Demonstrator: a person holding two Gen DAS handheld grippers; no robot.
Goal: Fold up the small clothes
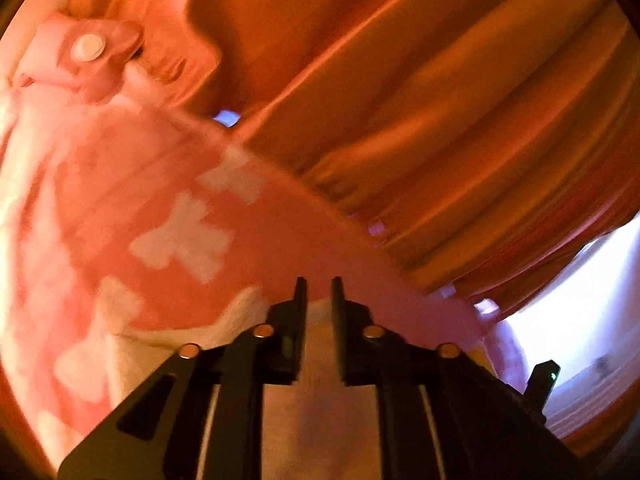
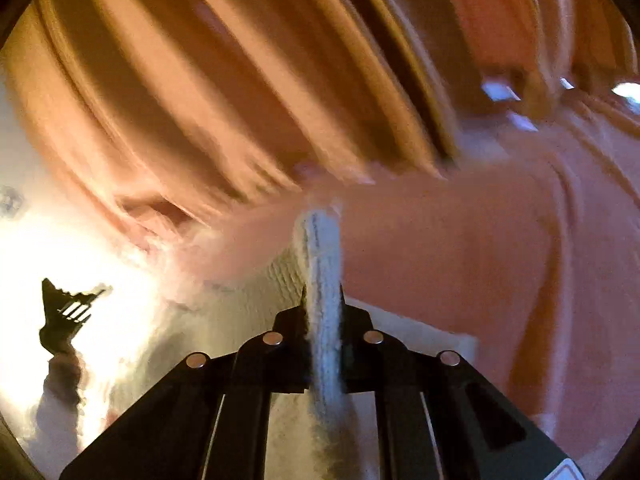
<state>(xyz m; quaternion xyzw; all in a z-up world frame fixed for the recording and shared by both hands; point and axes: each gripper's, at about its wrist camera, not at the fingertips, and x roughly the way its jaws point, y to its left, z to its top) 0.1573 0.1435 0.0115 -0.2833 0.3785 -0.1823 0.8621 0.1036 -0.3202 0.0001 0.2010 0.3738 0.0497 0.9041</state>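
Left claw closed tight on a pale ribbed edge of the soft pink little garment with white patches. Right claw shut too, pinching the fluffy white hem of the same garment, with the hem sticking up between both black fingers.

Behind everything, a big orange cloth with long folds, filling most of both views. In front of it, the pink garment held up and stretched out sideways from each claw, blurry in places. Plain pink in the right wrist view, spotted with white shapes in the left wrist view.

Far to the left in the right wrist view, a dark outline of the left claw against bright light.

Smallest of all, a round white snap button on a pink tab, up in a corner of the garment.
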